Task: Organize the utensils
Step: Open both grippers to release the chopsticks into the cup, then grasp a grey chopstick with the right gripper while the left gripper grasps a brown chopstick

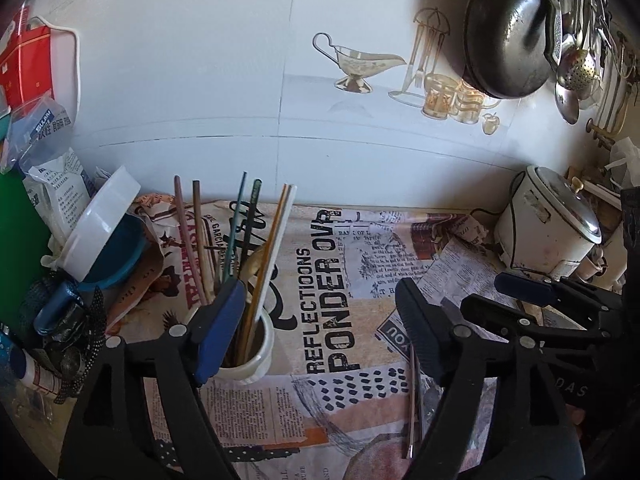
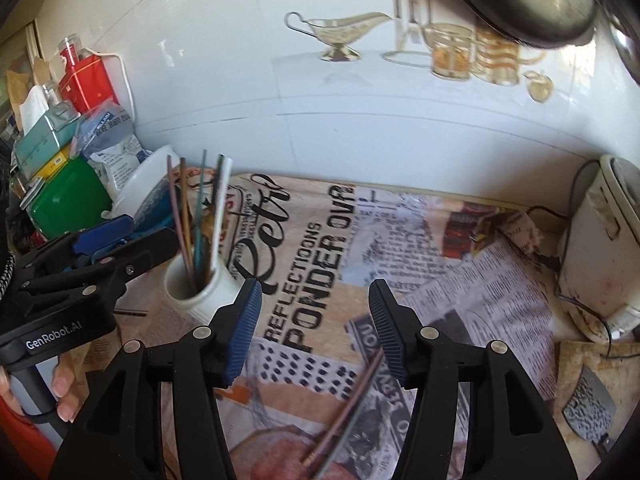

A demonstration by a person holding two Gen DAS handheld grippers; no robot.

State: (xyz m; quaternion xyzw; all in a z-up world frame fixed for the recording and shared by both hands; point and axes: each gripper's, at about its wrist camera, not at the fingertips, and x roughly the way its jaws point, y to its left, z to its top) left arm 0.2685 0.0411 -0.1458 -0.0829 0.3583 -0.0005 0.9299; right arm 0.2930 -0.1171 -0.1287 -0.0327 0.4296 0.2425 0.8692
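Observation:
A white ceramic cup [image 1: 256,354] [image 2: 202,286] stands on the newsprint cloth and holds several upright chopsticks [image 1: 240,240] [image 2: 200,208]. Two loose chopsticks [image 2: 344,408] [image 1: 414,396] lie on the cloth. My left gripper [image 1: 320,328] is open and empty, its left finger right beside the cup. My right gripper [image 2: 316,328] is open and empty, hovering just above the far ends of the loose chopsticks. In the left wrist view the right gripper [image 1: 520,300] shows at the right edge. In the right wrist view the left gripper [image 2: 104,248] shows at the left, beside the cup.
A white and blue bowl stack [image 1: 104,232], a green box [image 2: 68,200], tins and packets crowd the left. A white rice cooker [image 1: 548,224] [image 2: 604,240] stands at the right. A cleaver [image 2: 592,412] lies on a board. A black pan [image 1: 508,32] and ladles hang on the tiled wall.

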